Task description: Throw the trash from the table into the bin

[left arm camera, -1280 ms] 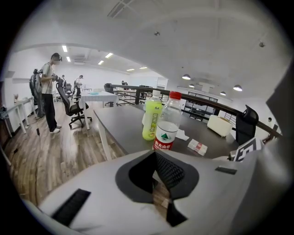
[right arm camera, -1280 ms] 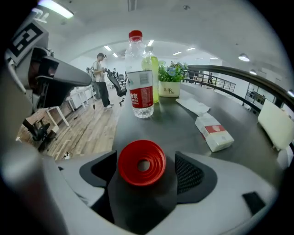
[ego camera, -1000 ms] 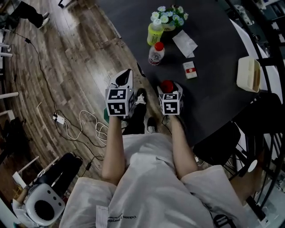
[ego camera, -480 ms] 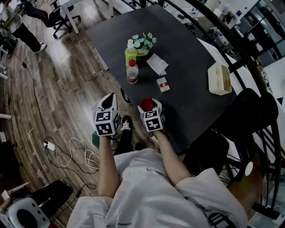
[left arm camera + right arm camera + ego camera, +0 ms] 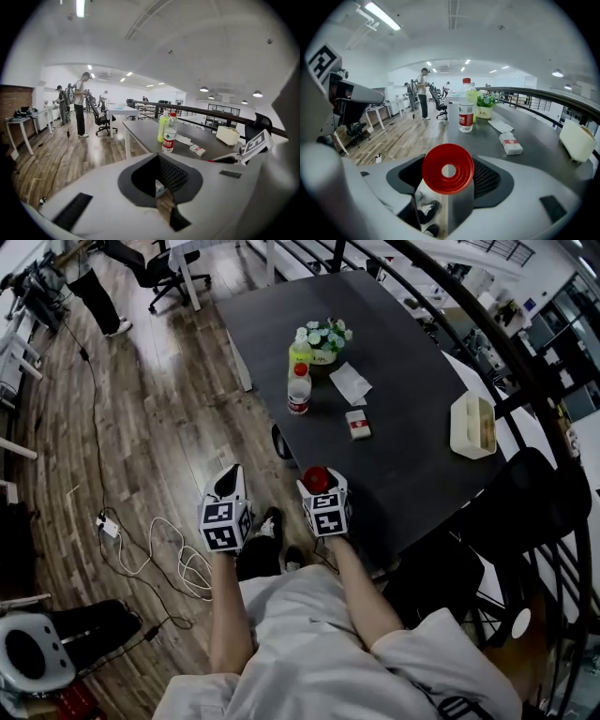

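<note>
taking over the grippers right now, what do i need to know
Left gripper: jaws slightly apart, nothing between them.
Right gripper: jaws closed on a red round object, held in the air by the table's near corner.
On the table: clear bottle, yellow-green bottle, paper, red-and-white box, cream box, flower pot.
Done: one item picked up; nothing shown binned.
Left: find the bin (the white round thing on the floor may be it), drop the red object, come back for the other trash.
</note>
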The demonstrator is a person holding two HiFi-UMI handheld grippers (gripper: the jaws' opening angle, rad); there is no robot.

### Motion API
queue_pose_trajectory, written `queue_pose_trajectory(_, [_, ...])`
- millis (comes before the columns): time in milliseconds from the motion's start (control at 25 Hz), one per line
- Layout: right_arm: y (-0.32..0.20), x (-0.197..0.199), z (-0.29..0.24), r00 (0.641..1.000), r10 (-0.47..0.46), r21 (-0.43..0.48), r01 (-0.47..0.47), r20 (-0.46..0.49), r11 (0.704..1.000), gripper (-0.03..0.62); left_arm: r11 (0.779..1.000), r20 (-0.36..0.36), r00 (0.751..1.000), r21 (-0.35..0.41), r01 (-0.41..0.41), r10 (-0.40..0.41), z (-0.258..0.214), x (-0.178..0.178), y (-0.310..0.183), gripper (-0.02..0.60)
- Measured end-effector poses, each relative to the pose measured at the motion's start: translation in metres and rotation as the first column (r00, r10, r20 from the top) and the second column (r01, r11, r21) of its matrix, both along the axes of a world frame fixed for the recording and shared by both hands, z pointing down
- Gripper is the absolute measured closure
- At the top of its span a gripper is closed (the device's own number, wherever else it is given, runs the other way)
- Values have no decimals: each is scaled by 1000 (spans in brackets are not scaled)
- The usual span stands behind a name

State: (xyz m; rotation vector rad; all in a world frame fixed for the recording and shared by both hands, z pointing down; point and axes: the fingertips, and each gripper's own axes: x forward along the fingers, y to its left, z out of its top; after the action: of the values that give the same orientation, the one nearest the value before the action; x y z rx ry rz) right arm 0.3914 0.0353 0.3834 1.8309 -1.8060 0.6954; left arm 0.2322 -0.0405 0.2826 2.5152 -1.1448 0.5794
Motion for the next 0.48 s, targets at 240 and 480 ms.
queue_pose_trajectory(240, [-4,-52,1,993,-120,-5,120,23,993,261,993,18,993,-3,114,-114,3,-55,16,552])
queue_pose_trajectory(480, [-11,-116,15,967,-254,-35,255,27,966,261,973,2,973,-31,229,-229,26,-117,31,552])
